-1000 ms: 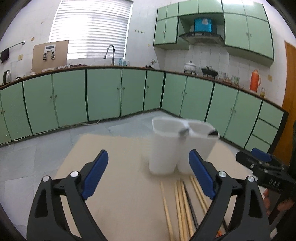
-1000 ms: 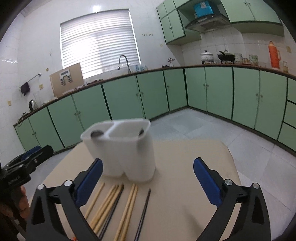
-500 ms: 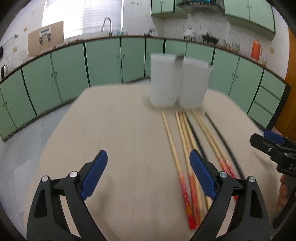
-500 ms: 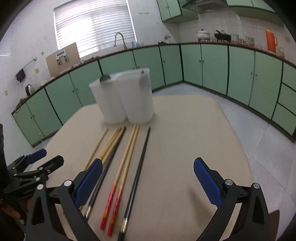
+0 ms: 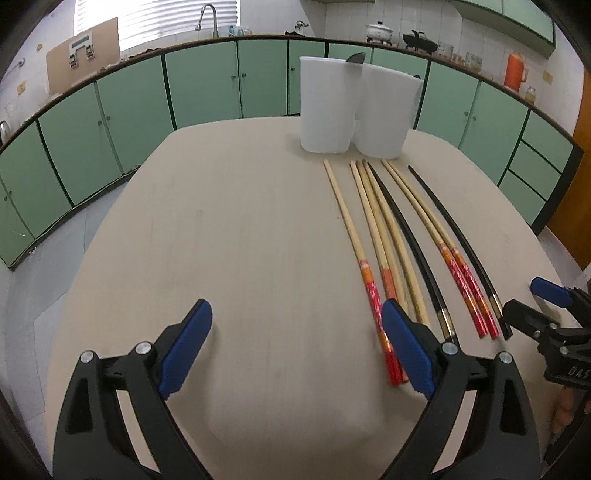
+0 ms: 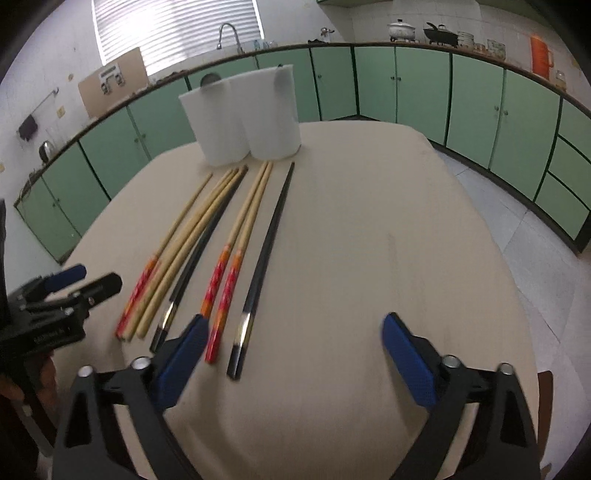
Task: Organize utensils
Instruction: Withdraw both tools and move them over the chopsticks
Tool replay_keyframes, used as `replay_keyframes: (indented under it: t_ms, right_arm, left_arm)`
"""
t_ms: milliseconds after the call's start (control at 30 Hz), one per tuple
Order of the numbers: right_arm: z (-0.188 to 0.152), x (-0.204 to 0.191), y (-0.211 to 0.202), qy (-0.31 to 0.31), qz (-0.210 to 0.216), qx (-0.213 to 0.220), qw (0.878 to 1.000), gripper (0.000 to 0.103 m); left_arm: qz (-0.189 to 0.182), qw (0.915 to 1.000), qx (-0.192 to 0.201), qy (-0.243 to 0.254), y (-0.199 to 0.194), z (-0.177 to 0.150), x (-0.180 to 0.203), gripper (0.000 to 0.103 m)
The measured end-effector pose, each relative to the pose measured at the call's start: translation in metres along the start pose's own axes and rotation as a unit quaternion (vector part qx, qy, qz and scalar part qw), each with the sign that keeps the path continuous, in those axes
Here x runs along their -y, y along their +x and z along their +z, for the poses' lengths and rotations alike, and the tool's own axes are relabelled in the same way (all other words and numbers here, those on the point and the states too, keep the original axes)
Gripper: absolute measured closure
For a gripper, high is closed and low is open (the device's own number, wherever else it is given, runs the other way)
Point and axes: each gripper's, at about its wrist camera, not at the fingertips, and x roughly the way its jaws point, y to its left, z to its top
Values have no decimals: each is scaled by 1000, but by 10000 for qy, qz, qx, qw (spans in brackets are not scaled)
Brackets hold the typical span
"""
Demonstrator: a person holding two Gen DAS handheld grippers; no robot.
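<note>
left wrist: low over table [image 5: 240, 221], facing holder [image 5: 354, 110] | right wrist: same, shared chopsticks [image 6: 229, 236]

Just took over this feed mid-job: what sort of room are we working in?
Almost certainly a home kitchen: green cabinets run under a long counter, with a sink tap by the window and pots on the counter. The chopsticks lie on a beige table.

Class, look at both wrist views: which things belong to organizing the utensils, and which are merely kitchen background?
For the job:
- chopsticks lying in a row on the table
- white two-part holder behind them
- left gripper and right gripper, both open, empty

Background only:
- green cabinets
- faucet
- pots
- orange thermos
- cardboard box
</note>
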Motion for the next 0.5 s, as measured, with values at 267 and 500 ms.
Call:
replay_keyframes:
  t_ms: [267,500]
  right_arm:
    - [1,-5,-2,-129,80,-38,9999,50]
    - [-5,-14,-5,-315,108,-86,9994,59]
  left_arm:
    - [-9,10000,-96,-2,0,-3,5,13]
    - [-69,9995,-279,89,4,-14,14,13]
